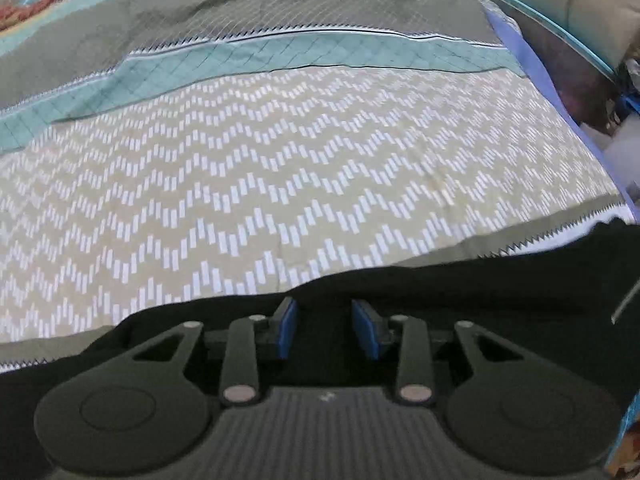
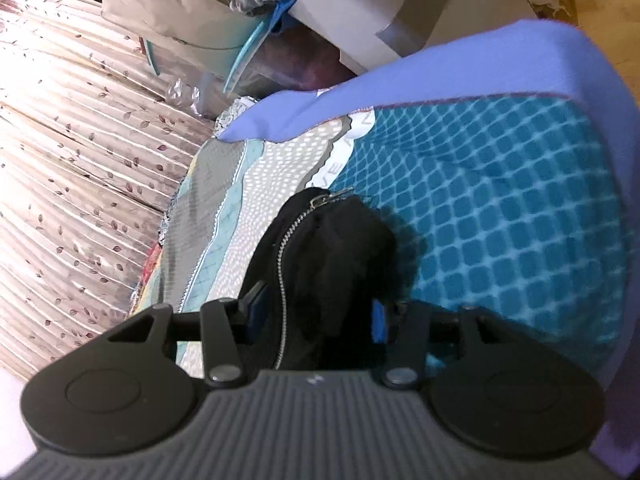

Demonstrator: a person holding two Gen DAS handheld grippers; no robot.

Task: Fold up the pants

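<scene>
A: Where are the pants [image 2: 328, 264] right now?

B: On the bed [image 1: 280, 168], near its edge. In the right wrist view a bunched black part with a zipper [image 2: 282, 264] stands up between the fingers of the right gripper [image 2: 316, 312]. In the left wrist view the black cloth lies flat along the bottom, across the quilt [image 1: 304, 52].

A: And the jaws?

B: The right ones are clamped on that bunch of pants, cloth filling the gap between the blue pads [image 2: 376, 324]. The left gripper [image 1: 325, 328] has its jaws apart, hovering just over the dark cloth with nothing between them.

A: So which step is this?

B: I'd judge an early one: the right side is gathered and lifted, the left not yet gripped. No neat fold shows.

A: What does the next move need?

B: Probably the left jaws coming down to pinch the cloth's edge below them, so both ends can be carried together. The bunched zipper end looks thick, so it may need smoothing before it lies flat.
</scene>
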